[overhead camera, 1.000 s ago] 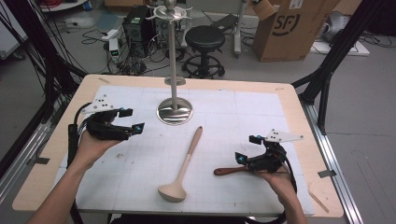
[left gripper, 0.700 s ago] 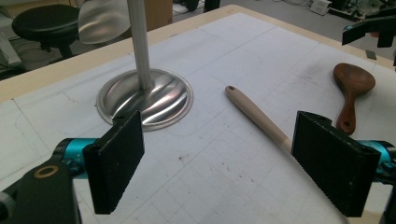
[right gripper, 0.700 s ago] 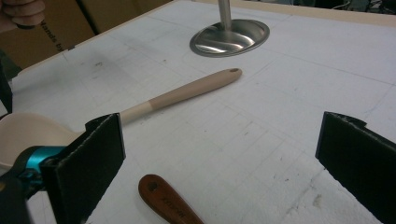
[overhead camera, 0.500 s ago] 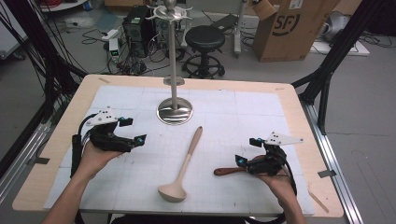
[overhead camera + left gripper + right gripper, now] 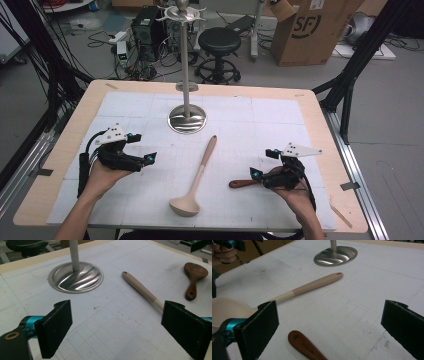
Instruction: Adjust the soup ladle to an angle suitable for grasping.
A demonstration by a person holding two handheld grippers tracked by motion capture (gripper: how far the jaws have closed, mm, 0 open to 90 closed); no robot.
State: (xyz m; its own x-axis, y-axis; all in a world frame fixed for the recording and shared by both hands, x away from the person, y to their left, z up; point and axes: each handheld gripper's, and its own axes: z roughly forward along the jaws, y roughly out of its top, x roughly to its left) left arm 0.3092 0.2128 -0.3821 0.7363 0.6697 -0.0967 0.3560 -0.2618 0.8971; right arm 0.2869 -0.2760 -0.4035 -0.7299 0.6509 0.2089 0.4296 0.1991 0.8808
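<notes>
Beige ladle [image 5: 194, 179] lies flat mid-mat, bowl toward the person, tan handle with a hole at its tip angled up toward the steel stand base [image 5: 186, 119]. Dark brown wooden spoon [image 5: 241, 183] lies right of it, handle just in front of the right gripper [image 5: 261, 164], jaws spread wide, nothing between them. Left gripper [image 5: 143, 148] sits well left of the ladle, jaws also spread, empty. Left gripper view shows the brown spoon's bowl [image 5: 195, 270], hidden by the hand in the high view. Right gripper view shows the spoon's handle hole [image 5: 295, 335] and ladle bowl [image 5: 227, 308] partly behind its left jaw. Stool [image 5: 219, 40] and cardboard box [image 5: 310, 27] stand beyond the table [image 5: 310, 107].
</notes>
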